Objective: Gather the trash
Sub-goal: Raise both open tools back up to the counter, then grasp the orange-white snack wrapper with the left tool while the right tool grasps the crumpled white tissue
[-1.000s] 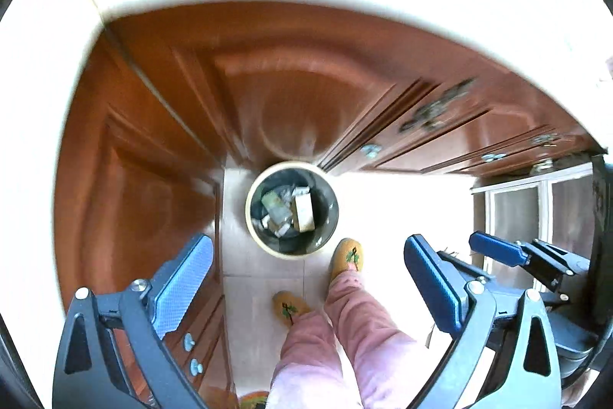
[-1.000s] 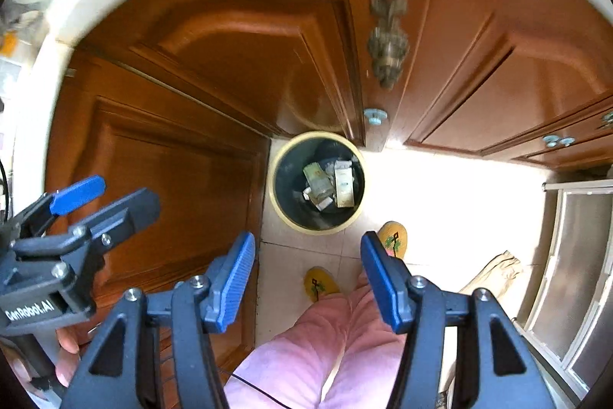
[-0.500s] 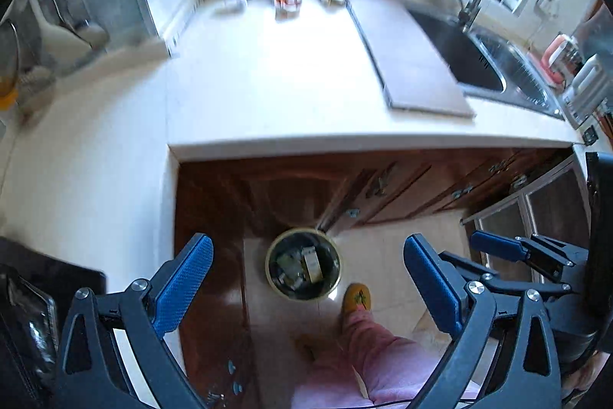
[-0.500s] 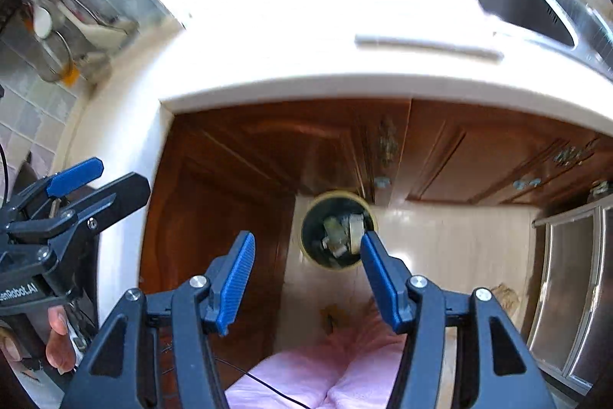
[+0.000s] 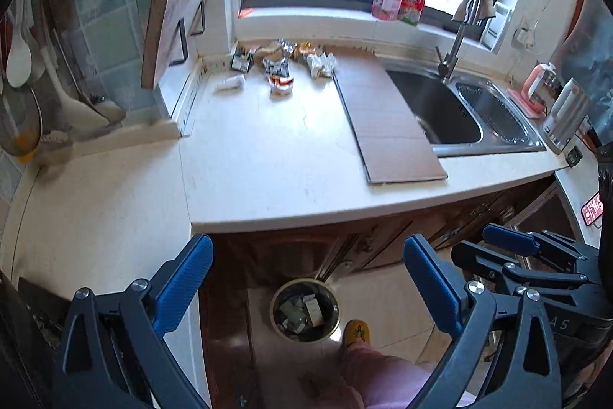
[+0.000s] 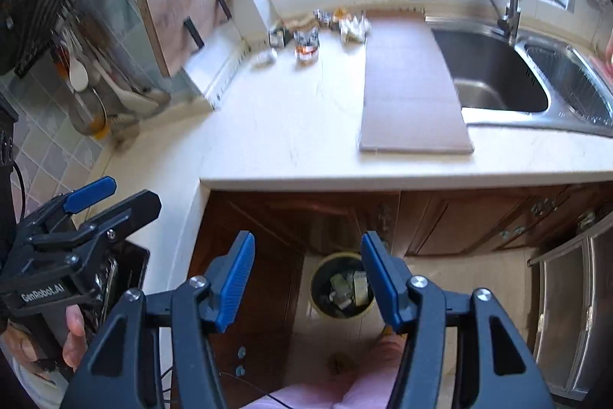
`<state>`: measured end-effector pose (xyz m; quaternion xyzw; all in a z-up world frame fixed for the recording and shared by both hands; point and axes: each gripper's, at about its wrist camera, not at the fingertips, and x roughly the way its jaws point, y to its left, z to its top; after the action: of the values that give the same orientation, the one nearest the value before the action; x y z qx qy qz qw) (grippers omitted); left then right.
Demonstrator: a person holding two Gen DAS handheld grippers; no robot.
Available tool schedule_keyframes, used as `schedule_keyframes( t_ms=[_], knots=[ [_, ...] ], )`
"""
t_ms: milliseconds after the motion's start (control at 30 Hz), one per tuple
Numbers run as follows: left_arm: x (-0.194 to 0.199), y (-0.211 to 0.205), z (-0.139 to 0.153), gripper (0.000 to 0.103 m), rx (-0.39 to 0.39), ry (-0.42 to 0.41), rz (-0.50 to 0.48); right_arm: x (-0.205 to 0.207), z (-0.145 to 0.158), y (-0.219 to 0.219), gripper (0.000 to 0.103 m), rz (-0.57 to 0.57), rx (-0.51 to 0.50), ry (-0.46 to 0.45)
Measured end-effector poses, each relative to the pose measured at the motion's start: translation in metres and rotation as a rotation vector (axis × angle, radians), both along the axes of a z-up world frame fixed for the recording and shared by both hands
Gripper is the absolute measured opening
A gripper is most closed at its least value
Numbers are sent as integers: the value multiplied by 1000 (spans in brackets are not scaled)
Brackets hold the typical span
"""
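Left wrist, wrappers (image 5: 285,64) (crumpled, perhaps foil) well beyond open fingers (image 5: 184,284)

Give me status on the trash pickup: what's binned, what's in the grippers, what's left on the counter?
Done: the bin on the floor already holds several pieces of trash. In hand: nothing; the left gripper and right gripper are both open and empty. Left: a cluster of wrappers and crumpled paper sits at the back of the counter near the window, plus a small white piece beside it.
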<state>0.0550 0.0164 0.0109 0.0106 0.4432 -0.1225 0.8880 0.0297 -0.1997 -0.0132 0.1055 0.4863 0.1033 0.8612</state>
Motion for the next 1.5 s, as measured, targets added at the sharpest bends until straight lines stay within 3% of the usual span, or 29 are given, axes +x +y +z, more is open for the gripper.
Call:
schedule_keyframes(
  t_ms=[400, 767, 1133, 1500],
  knots=[
    [55, -16, 34, 99, -3, -78, 3, 58, 44, -27, 64, -36, 15, -123],
    [191, -37, 21, 99, 18, -21, 62, 191, 39, -75, 68, -26, 101, -92],
    [332, -59, -38, 99, 48, 103, 146, 332, -5, -93, 68, 2, 91, 5],
    [423, -65, -126, 99, 63, 263, 206, 439, -74, -79, 68, 22, 111, 95]
  ],
)
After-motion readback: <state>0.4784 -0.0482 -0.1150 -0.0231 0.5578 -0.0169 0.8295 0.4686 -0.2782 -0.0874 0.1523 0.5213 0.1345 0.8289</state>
